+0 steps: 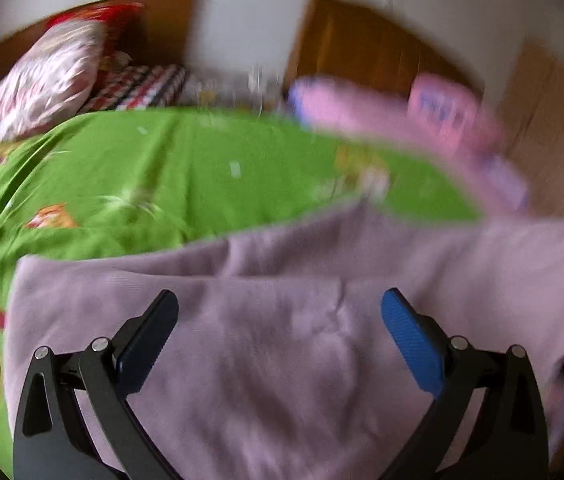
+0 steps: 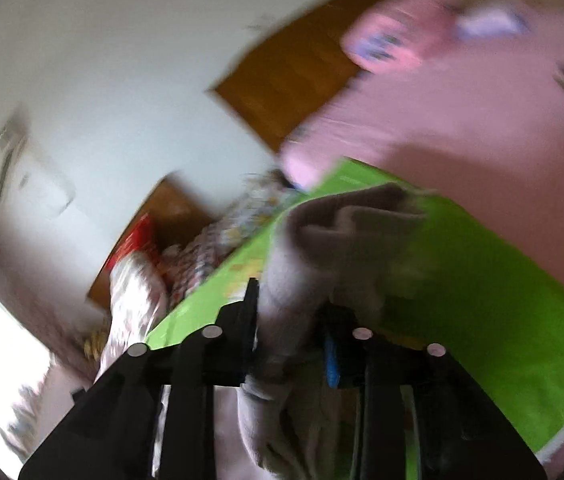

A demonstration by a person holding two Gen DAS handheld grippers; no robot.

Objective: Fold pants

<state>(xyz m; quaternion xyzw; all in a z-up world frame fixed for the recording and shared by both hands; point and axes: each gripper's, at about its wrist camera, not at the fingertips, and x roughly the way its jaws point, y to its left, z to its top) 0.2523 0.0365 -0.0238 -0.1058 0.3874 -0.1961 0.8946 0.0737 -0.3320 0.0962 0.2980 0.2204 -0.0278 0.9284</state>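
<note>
The pale lilac pants (image 1: pixel 282 340) lie spread on a green bedsheet (image 1: pixel 202 168). My left gripper (image 1: pixel 280 304) is open just above the pants, its black finger on the left and its blue-padded finger on the right, nothing between them. In the right wrist view the pants (image 2: pixel 306 264) hang bunched between the fingers. My right gripper (image 2: pixel 290 320) is shut on this fabric and is tilted, with the green sheet (image 2: pixel 482 280) behind it. Both views are blurred by motion.
A patterned pillow (image 1: pixel 42 80) and a checked cloth (image 1: pixel 142 84) lie at the head of the bed. A pink quilt (image 1: pixel 422 120) lies along the far right. Wooden headboard (image 1: pixel 162 28), door (image 1: pixel 362 48) and white wall stand behind.
</note>
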